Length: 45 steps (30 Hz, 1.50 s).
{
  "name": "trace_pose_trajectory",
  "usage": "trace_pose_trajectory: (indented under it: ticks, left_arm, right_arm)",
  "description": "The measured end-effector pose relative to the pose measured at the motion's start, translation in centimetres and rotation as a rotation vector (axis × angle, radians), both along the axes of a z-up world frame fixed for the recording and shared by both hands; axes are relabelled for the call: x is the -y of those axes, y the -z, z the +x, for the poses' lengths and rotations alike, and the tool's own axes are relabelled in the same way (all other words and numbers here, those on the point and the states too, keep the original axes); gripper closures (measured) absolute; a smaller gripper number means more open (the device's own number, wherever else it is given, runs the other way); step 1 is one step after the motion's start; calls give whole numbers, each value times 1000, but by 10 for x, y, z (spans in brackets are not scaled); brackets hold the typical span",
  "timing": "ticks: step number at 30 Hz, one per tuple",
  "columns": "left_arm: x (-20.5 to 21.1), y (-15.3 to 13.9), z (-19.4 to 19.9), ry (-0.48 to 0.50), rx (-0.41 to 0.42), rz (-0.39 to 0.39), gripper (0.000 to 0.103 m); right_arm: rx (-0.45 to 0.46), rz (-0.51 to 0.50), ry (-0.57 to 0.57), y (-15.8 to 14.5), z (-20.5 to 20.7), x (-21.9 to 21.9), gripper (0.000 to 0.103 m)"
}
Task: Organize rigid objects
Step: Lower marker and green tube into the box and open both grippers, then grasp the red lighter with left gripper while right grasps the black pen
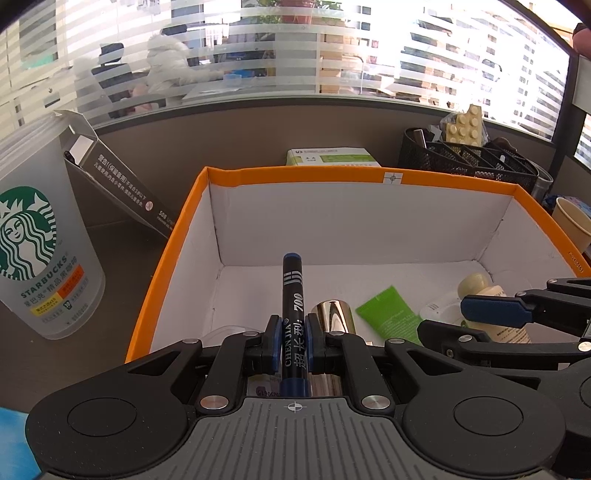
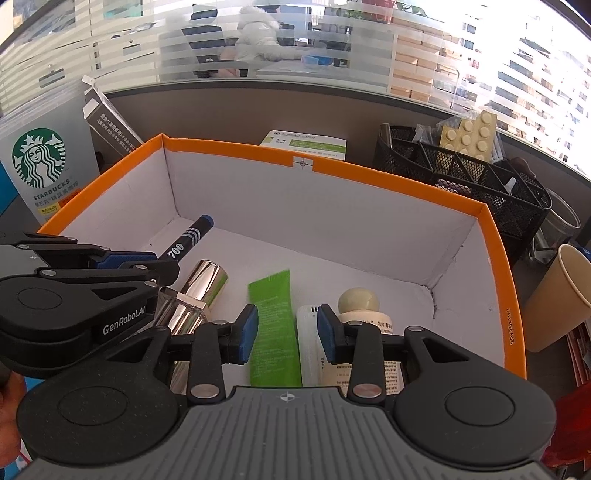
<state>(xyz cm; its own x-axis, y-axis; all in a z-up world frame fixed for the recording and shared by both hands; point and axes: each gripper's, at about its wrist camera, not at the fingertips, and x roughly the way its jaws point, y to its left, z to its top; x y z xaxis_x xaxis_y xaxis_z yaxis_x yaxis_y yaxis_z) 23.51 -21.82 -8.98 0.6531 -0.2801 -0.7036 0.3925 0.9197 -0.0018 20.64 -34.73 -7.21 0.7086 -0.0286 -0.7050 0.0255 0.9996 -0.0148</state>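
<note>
Office desk, orange-rimmed box (image 1: 177,236) mid-frame: your left gripper (image 1: 292,341) pinches the stiff, light marker (image 1: 293,295) mid-barrel; right gripper (image 2: 286,330) spread, empty.

An office desk beside a frosted-stripe glass partition (image 2: 258,55). Behind the glass, a person in a white coat (image 2: 258,35) sits at another desk on an office chair (image 2: 201,40). A black mesh desk organiser (image 2: 461,173) stands nearby, with high-rise buildings (image 2: 535,81) outside.
</note>
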Motion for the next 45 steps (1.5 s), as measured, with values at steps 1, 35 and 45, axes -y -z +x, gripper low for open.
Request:
trace_pose_trajectory:
  ticks: [1,35,45]
  left_arm:
    - [0,0,0,-1,1,0,91]
    - [-97,-44,-129,-21,229,-96,0]
    - [-116,24,-134,-70,34,-101,0]
  right_arm:
    - [1,6,1,0,0,1,69]
    - [368,71,22,-56,-172,15,13]
    - [250,-36,155,29,-225,30,51]
